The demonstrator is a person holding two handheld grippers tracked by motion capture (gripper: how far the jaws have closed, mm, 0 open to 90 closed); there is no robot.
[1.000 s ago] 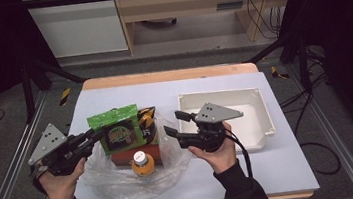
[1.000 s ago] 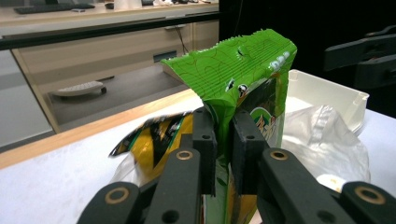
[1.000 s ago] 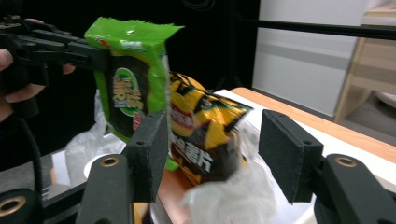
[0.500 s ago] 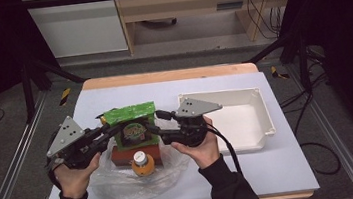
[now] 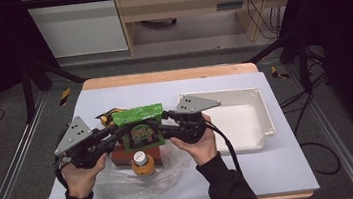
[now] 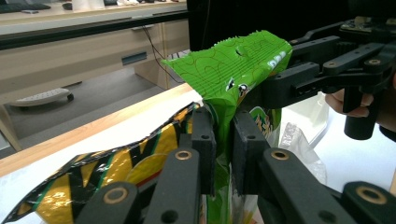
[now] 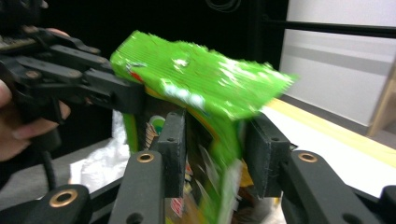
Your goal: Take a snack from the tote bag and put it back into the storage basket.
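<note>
Green snack bag (image 5: 141, 128) pinched in left claw (image 5: 118, 132); right claw (image 5: 159, 123) closing, not yet gripping.

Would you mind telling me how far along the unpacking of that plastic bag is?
Done: nothing seems to lie in the white tray yet. In hand: the left tongs pinch the green snack bag at one edge; the right tongs have just been closing around its other edge. Left: the orange bottle, red box and yellow packet.
</note>
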